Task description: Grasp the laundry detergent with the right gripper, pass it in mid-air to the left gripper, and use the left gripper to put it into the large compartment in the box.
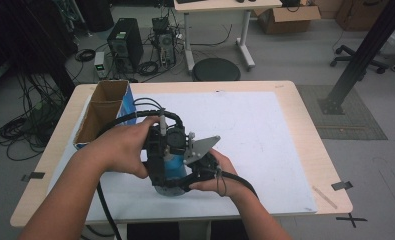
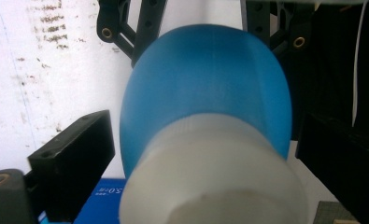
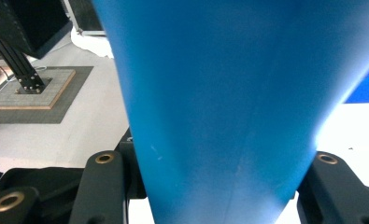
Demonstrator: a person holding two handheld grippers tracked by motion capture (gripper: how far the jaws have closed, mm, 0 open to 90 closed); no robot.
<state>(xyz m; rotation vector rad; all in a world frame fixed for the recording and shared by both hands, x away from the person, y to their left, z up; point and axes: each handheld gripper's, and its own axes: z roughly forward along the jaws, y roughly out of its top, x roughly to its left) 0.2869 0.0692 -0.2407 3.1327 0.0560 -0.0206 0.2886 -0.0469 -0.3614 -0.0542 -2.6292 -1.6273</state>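
Low on the bench (image 1: 285, 100), near six o'clock, both grippers meet around a blue bottle (image 1: 174, 167). The right gripper (image 1: 197, 170) has its jaws clamped on the bottle's body. The left gripper (image 1: 160, 150) sits at the white cap (image 2: 210, 177), jaws apart either side, not pressing. A box (image 1: 102, 112) stands at ten o'clock.
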